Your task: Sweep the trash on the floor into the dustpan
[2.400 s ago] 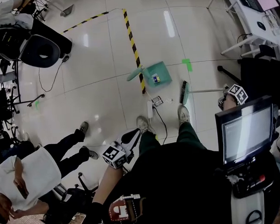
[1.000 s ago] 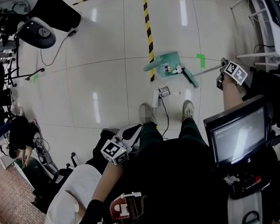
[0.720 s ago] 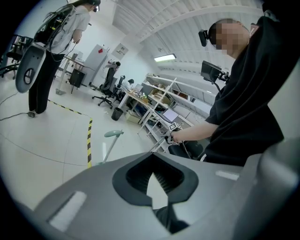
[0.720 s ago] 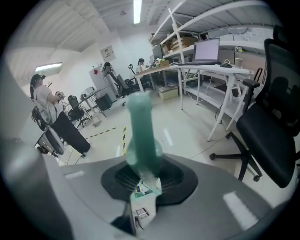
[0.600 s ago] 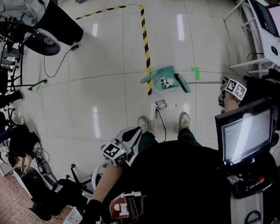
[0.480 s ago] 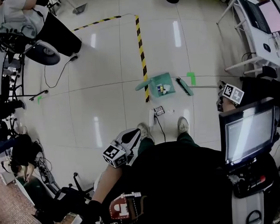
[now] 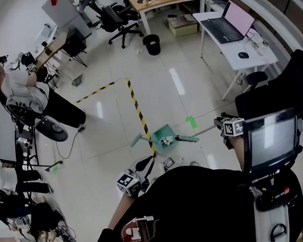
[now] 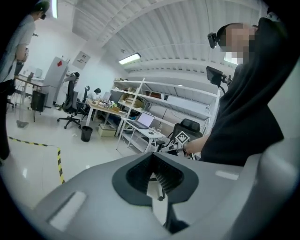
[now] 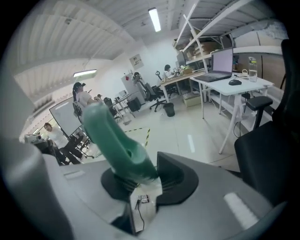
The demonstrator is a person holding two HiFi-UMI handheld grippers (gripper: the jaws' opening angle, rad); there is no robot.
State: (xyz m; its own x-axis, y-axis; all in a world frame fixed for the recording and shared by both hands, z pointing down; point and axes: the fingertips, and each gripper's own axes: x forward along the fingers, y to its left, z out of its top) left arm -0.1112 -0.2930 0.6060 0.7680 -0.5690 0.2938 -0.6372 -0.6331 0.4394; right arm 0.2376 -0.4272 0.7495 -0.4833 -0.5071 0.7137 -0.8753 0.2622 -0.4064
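Note:
The green dustpan point(image 7: 163, 135) lies on the pale floor beside the striped tape, its handle point(image 7: 136, 140) pointing left. Small pieces of trash point(image 7: 165, 141) lie inside it. The green broom head point(image 7: 186, 138) rests at the pan's right edge, and its stick runs up to the right into my right gripper point(image 7: 221, 124). In the right gripper view that gripper point(image 9: 140, 180) is shut on the green broom handle point(image 9: 115, 136). My left gripper point(image 7: 147, 163) hangs low near my body, apart from the pan. In the left gripper view it point(image 8: 154, 176) is shut with nothing in it.
Yellow-black tape point(image 7: 137, 109) crosses the floor, with a green tape mark point(image 7: 190, 120) nearby. A small device with a cable point(image 7: 168, 163) lies by my feet. A white desk with a laptop point(image 7: 232, 31), a black bin point(image 7: 151, 43), a black chair point(image 7: 269, 91) and a seated person point(image 7: 21, 85) surround the area.
The broom head swept from right of the dustpan to its mouth, and trash now lies inside. The head view has lifted and shows much more of the room.

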